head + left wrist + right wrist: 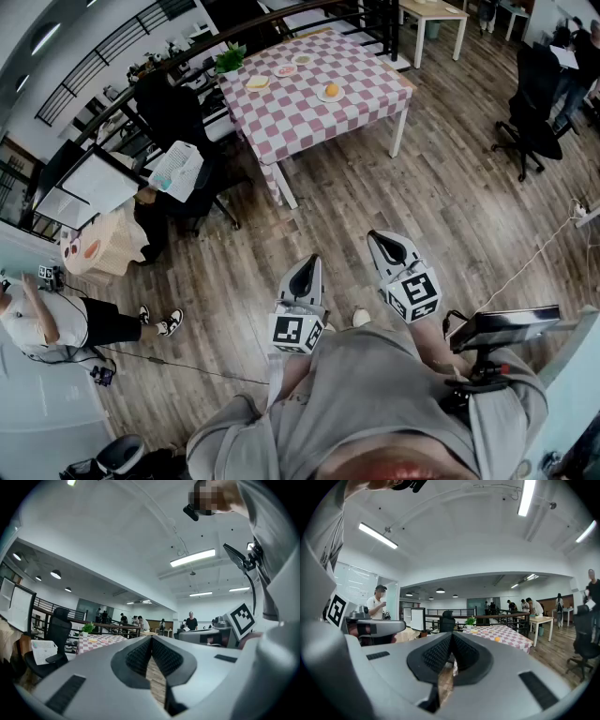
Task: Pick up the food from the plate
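Floor (450,216): wood planks, running from the table to the person's feet.
Table (356,66): pink-and-white checked cloth, standing far across the room.
Left gripper (308,263): well short of the table, tongs pressed together with nothing between them.
Right gripper (376,237): also well short of the table, tongs pressed together, empty.
Plates (259,82): several spread over the table top.
Food (331,90): orange piece on the plate nearest the table's right edge.

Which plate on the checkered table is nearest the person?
The plate with the round orange food, toward the table edge closest to the person; the other plates lie further back, nearer the plant.
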`<action>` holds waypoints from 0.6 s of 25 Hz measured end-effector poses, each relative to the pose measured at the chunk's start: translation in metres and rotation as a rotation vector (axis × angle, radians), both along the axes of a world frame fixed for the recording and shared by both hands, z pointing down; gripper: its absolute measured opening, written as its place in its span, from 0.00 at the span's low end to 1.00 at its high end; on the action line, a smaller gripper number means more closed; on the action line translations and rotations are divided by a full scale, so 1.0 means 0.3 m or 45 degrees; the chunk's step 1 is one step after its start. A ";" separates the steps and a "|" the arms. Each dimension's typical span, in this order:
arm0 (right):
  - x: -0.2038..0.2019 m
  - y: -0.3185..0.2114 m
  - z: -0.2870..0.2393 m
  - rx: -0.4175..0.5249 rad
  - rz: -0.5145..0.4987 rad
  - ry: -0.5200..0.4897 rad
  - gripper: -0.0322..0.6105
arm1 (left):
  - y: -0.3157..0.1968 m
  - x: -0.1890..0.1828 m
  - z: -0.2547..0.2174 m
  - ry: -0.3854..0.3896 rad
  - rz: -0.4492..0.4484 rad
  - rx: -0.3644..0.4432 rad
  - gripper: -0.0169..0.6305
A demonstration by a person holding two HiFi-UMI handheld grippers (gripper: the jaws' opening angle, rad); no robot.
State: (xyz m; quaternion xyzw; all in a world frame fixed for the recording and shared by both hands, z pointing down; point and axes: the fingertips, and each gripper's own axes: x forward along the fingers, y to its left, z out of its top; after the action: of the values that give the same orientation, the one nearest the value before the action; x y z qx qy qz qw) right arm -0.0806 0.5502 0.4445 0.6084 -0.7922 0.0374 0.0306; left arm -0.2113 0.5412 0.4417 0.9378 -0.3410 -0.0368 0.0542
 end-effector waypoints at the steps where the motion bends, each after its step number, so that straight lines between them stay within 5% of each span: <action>1: 0.009 -0.002 0.004 -0.004 -0.001 -0.002 0.07 | -0.009 0.016 -0.008 -0.004 0.008 0.015 0.04; 9: 0.076 -0.030 0.016 0.004 -0.014 0.006 0.07 | -0.056 0.142 -0.015 -0.025 0.048 0.049 0.04; 15: 0.165 -0.103 0.045 0.004 0.002 -0.051 0.07 | -0.106 0.166 0.011 -0.015 -0.040 0.020 0.04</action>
State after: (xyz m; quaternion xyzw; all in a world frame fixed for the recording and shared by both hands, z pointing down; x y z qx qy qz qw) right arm -0.0310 0.5194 0.4581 0.6083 -0.7921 0.0482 0.0139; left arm -0.1616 0.5095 0.4452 0.9328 -0.3559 -0.0347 0.0443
